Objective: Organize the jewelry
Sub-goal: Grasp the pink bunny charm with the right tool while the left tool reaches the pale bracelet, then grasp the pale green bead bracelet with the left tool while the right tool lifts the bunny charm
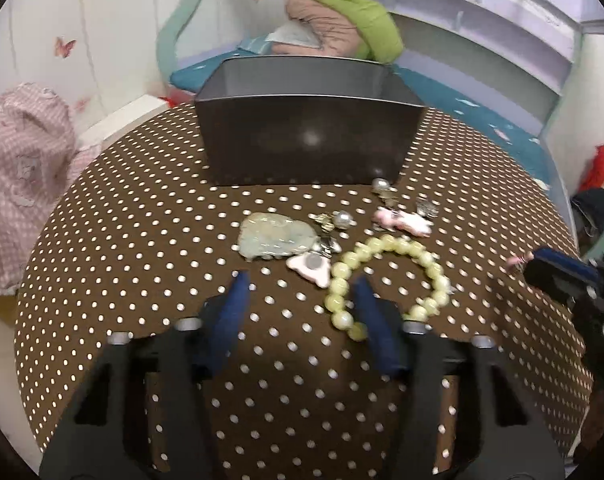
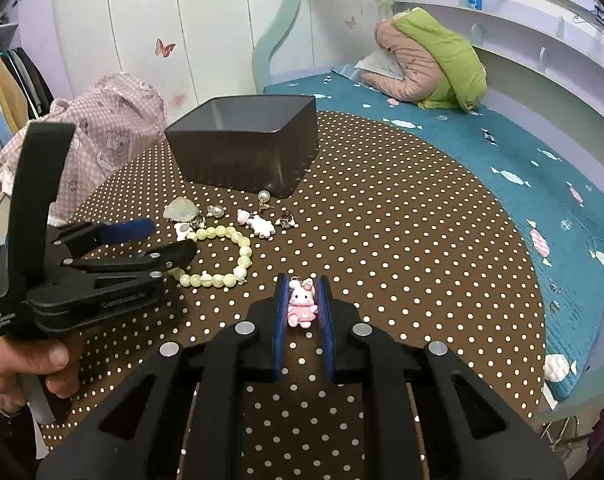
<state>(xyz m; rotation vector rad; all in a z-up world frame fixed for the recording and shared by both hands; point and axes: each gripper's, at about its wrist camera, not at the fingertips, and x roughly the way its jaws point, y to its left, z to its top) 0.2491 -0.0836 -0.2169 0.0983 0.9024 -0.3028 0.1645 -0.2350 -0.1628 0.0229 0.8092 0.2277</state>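
Your dark box sits upper centre on the dotted table, its visible inside bare. Below it lie the bead bracelet and small charms. Your left gripper stands apart with one finger inside the bracelet; your right gripper is clamped on the pink bunny charm, lower centre.

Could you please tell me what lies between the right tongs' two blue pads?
A small pink bunny charm, pinched between the pads of the right tongs; the right wrist view shows it.
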